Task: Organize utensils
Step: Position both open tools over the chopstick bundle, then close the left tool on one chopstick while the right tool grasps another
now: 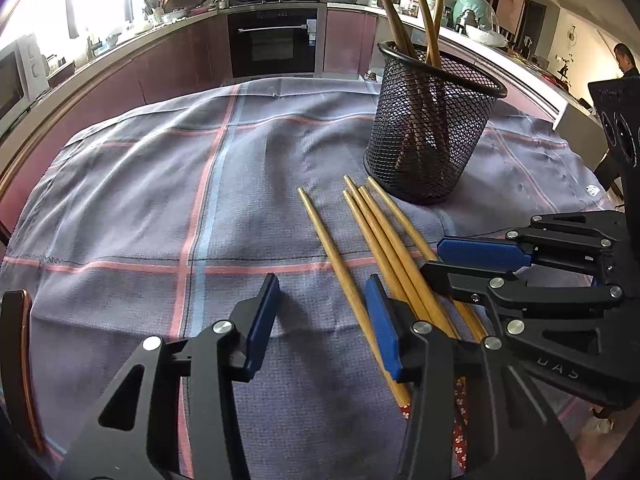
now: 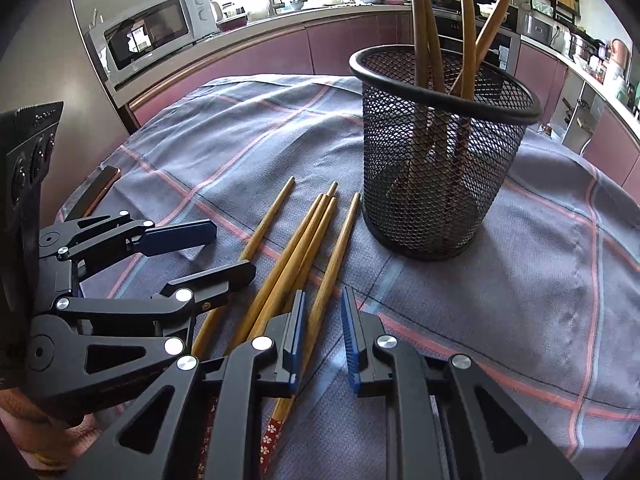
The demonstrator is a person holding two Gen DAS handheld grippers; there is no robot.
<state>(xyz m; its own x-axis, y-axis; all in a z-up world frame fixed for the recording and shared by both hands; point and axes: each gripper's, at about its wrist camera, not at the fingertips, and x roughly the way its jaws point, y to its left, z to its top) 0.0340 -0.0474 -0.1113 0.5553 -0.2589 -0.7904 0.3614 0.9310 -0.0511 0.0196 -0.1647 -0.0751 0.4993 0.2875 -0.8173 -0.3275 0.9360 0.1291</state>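
Note:
Several loose wooden chopsticks (image 1: 384, 240) (image 2: 304, 240) lie side by side on the checked cloth, tips toward a black mesh basket (image 1: 428, 140) (image 2: 440, 180). The basket stands upright and holds several more chopsticks (image 1: 396, 8) (image 2: 420, 20). My left gripper (image 1: 322, 312) (image 2: 234, 248) is open over the leftmost chopstick (image 1: 336, 264), which runs between the jaws close to the right pad. My right gripper (image 2: 324, 296) (image 1: 432, 258) stands narrowly open around the rightmost chopstick (image 2: 340, 240). Cloth still shows beside that stick. The two grippers sit close together.
The grey cloth (image 1: 160, 200) with pink and blue stripes covers the whole table. A dark, brown-edged object (image 2: 100, 188) rests at its left edge. Kitchen counters, an oven (image 1: 276, 44) and a microwave (image 2: 152, 32) stand beyond. A person (image 1: 624, 60) stands far right.

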